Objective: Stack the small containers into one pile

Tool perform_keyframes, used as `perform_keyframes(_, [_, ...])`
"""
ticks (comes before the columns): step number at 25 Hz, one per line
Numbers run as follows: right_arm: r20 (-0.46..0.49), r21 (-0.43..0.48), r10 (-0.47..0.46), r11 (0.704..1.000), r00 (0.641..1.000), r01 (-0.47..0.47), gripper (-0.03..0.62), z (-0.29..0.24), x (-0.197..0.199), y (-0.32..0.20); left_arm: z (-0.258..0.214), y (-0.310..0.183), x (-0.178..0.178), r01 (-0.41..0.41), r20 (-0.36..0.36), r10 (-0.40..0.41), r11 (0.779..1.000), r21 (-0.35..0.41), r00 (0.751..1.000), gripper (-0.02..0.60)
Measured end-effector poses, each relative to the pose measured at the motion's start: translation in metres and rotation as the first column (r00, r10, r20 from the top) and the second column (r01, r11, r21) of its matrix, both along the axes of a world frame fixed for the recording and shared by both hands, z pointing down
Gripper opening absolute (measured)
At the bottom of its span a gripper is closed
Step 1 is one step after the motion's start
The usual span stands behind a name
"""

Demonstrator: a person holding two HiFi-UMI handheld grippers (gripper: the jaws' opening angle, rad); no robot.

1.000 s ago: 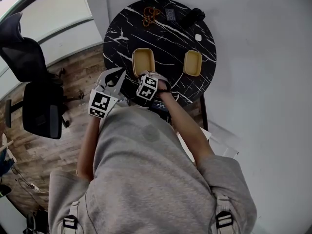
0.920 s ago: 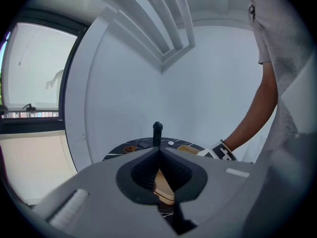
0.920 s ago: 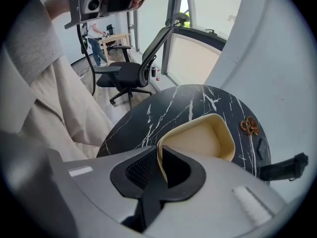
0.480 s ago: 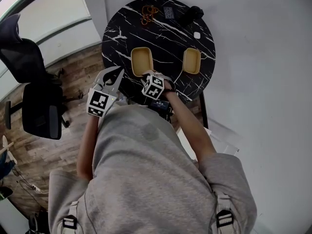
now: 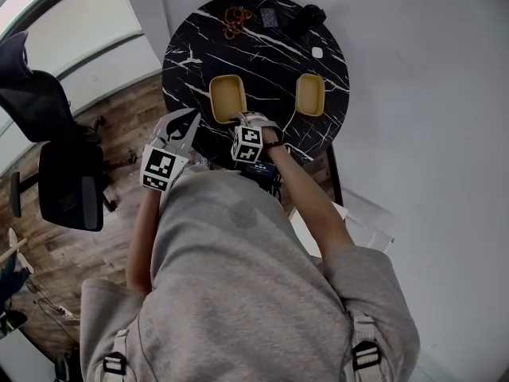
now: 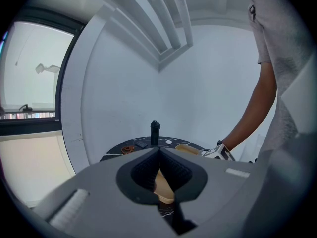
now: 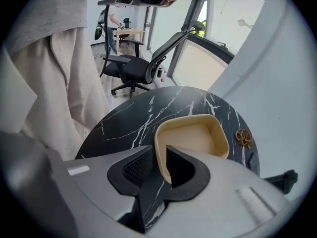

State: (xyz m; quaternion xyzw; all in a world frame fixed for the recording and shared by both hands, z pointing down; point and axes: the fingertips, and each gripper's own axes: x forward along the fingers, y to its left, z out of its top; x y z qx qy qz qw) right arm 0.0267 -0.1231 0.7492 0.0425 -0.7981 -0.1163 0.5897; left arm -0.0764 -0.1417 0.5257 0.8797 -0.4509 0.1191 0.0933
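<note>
A black chair stands at 9 o'clock of the person, its back cut by the left edge. The left gripper hovers near the 7 o'clock edge of the table, jaws together with nothing in them. In its own view the jaws cover most of the left container, so only a yellow sliver shows behind them. That container lies at 8 o'clock on the table.

The right gripper points steeply down at the container's 6 o'clock rim. In the head view its marker cube hides the jaws. Its own view shows them apart, having just been opening, with one pad outside the wall and one inside, and a gap on the outer side. Whether the inner pad touches the wall I cannot tell.

The right container sits well apart at 4 o'clock. A black bottle stands at 1 o'clock. The bits beside it are too small to name. The person's torso covers whatever lies below the table's 6 o'clock edge.
</note>
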Motion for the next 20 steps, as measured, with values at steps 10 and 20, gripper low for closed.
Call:
perform_keyframes(10, [-0.028,0.022,0.072,0.997,0.997,-0.071,0.040,0.009,0.012,-0.008,0.010,0.008,0.001,0.000,0.001,0.000,1.000,-0.016,1.000,0.002])
perform_keyframes(20, [-0.025,-0.026,0.120,0.992,0.993,-0.120,0.064,-0.002,0.054,0.000,0.013,0.010,0.022,-0.066,0.012,0.066,0.997,-0.034,0.998,0.002])
